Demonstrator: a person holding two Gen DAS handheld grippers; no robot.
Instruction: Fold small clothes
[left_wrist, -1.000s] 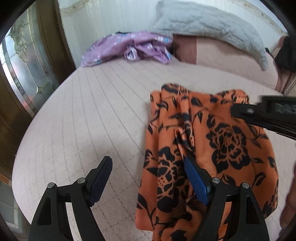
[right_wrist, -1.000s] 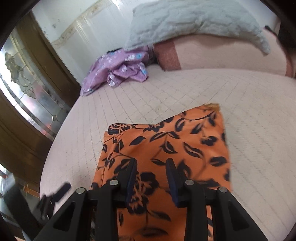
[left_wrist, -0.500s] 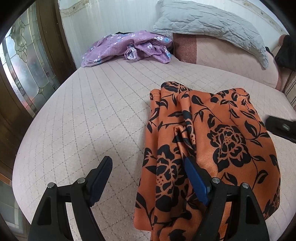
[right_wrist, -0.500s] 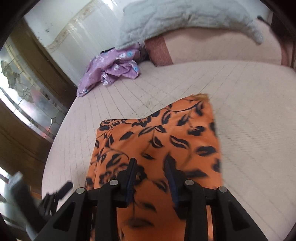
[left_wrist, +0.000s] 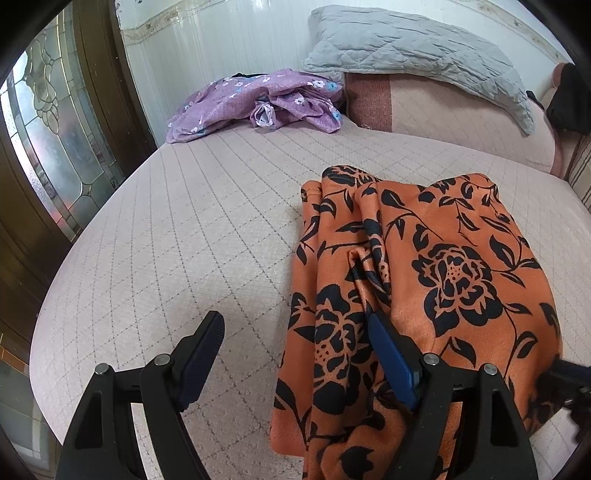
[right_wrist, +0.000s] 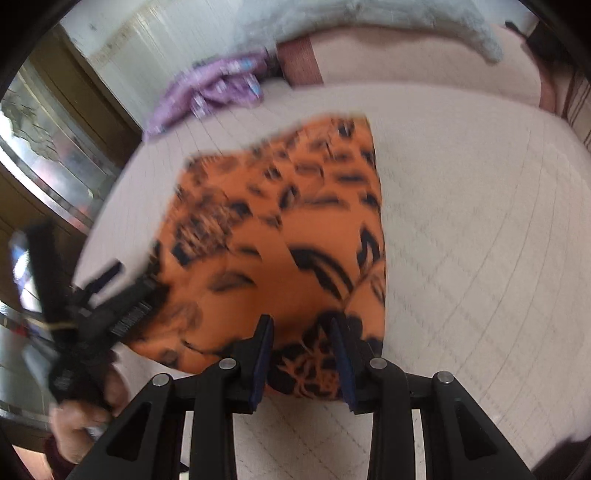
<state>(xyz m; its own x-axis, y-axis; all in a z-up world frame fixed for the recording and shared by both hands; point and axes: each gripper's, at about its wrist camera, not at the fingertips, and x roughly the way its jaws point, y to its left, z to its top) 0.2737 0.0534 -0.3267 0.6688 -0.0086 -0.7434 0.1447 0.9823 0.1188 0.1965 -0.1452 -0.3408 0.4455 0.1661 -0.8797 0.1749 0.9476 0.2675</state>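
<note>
An orange garment with a black flower print (left_wrist: 424, 280) lies partly folded and creased on the pink quilted bed (left_wrist: 192, 229). My left gripper (left_wrist: 295, 321) is open wide at the garment's near left edge. One of its fingers is over bare bedding, the other over the cloth. The right wrist view is blurred. There my right gripper (right_wrist: 301, 325) hangs over the near edge of the garment (right_wrist: 280, 229) with its jaws narrowly apart and no cloth pinched between the pads. The left gripper (right_wrist: 110, 295) and the hand holding it (right_wrist: 81, 417) show at the left.
A crumpled purple flowered garment (left_wrist: 258, 99) lies at the far side of the bed. Behind it are a grey quilted pillow (left_wrist: 413, 48) and a pink bolster (left_wrist: 443, 114). A wooden door with patterned glass (left_wrist: 48, 147) stands close to the bed's left edge.
My right gripper has swept back from the middle of the garment to its near edge, leaving the right side of the left wrist view. The left gripper has stayed put.
</note>
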